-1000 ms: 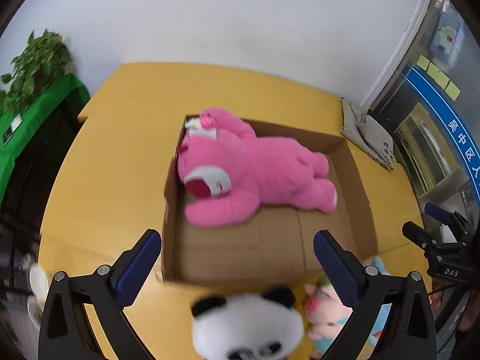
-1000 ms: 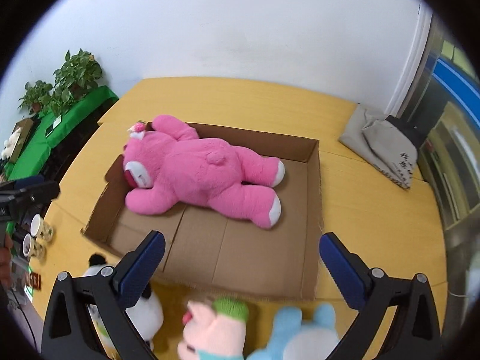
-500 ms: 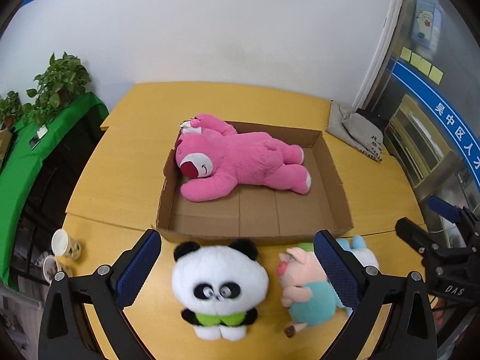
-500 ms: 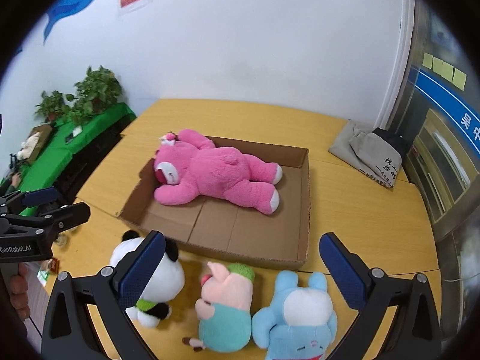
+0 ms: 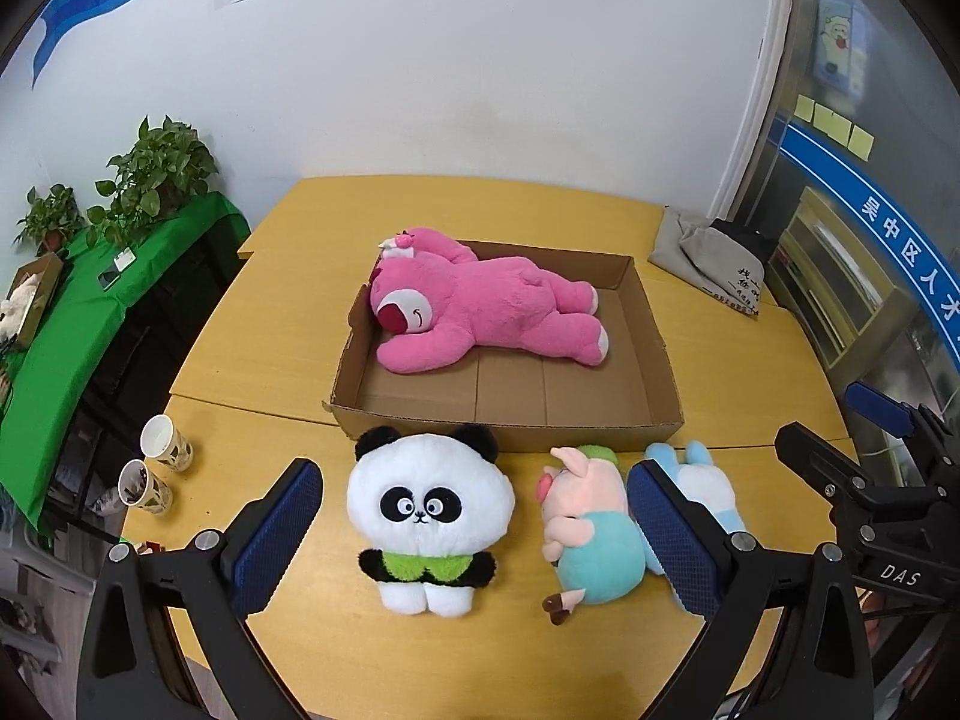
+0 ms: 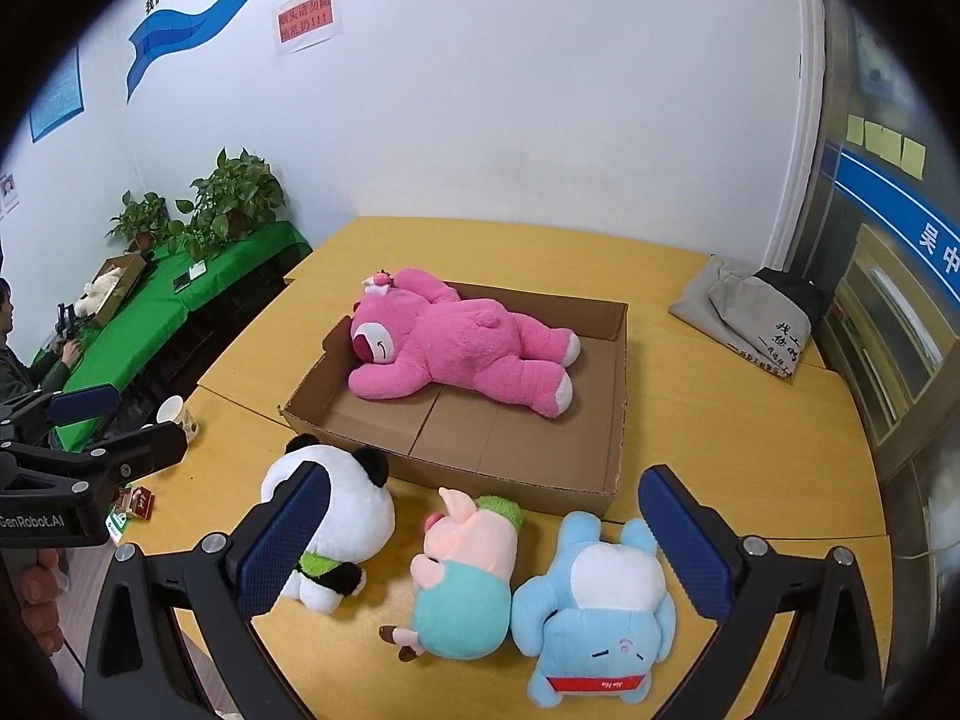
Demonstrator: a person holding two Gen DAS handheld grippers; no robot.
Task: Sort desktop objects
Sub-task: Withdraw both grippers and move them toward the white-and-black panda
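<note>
- Pulled back and up from the box (image 5: 645, 324) over the last second; a second ago only the box and bear filled both views, now the whole near edge of the table (image 5: 288, 324) shows.
- Bear (image 5: 480, 315) lying on its side in the box, unmoved; one toy sorted, judged from that.
- Three toys on the table just in front of the box: panda (image 5: 429, 510), pig (image 6: 465, 570), blue toy (image 6: 591, 597). Likely next candidates.
- Left gripper (image 5: 474, 531) spread wide, empty, with the panda and pig between its pads.
- Right gripper (image 6: 480, 531) equally wide, empty, above the pig.
- Readable: "DAS" on the right gripper's body in the left view; "GenRobot.AI" on the left gripper's body in the right view.
- Red wall sign (image 6: 305, 17) and blue door band (image 5: 894, 240) carry Chinese text; red label on the blue toy too small to read.
- Two paper cups (image 5: 155, 471) near the left table edge.
</note>
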